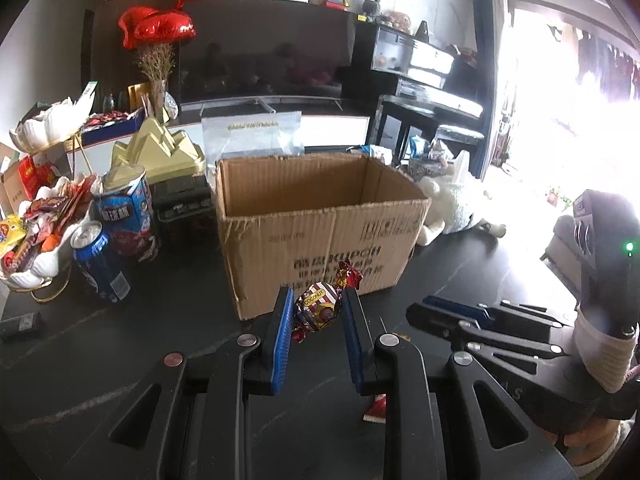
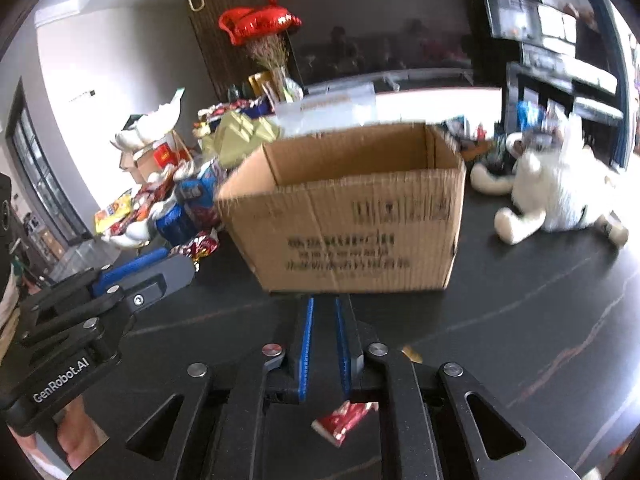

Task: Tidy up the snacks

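My left gripper (image 1: 316, 300) is shut on a red-and-white striped coconut candy (image 1: 320, 306), held just in front of an open cardboard box (image 1: 320, 216) on the dark table. In the right wrist view the left gripper (image 2: 188, 264) shows at the left with the candy (image 2: 202, 246) at its tips, beside the box (image 2: 352, 216). My right gripper (image 2: 323, 304) has its fingers nearly together with nothing between them, pointing at the box's front; it also shows in the left wrist view (image 1: 424, 312). A red snack packet (image 2: 344, 420) lies on the table under it.
White bowls of sweets (image 1: 36, 232), a blue can (image 1: 102, 268), a blue tub (image 1: 128, 212) and a gold box (image 1: 158, 152) crowd the table's left. A white plush toy (image 2: 560, 196) lies right of the box. A TV (image 1: 264, 52) and piano (image 1: 424, 76) stand behind.
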`<control>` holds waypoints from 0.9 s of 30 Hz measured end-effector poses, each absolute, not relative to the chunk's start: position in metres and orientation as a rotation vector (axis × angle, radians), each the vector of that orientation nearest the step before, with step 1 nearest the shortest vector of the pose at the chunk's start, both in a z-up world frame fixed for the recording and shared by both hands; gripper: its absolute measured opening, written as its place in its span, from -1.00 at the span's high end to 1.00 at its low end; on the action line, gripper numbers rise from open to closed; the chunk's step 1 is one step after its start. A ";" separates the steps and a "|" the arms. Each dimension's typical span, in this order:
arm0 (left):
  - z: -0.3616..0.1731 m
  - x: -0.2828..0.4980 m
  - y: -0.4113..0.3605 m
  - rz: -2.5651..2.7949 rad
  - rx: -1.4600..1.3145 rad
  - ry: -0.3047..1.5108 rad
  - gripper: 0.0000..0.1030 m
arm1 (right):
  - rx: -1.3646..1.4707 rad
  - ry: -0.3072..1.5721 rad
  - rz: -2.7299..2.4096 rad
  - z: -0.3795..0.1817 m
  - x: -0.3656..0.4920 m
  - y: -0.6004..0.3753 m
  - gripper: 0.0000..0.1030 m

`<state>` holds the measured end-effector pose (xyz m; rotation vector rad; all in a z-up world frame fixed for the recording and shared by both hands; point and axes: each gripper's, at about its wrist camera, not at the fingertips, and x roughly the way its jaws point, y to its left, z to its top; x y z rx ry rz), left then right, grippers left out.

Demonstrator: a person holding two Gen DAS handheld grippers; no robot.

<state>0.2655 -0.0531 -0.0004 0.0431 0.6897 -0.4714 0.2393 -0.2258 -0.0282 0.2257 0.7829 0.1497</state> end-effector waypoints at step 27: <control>-0.091 0.251 -0.061 -0.480 0.056 0.843 0.52 | 0.351 1.044 0.075 -0.117 0.230 -0.226 0.42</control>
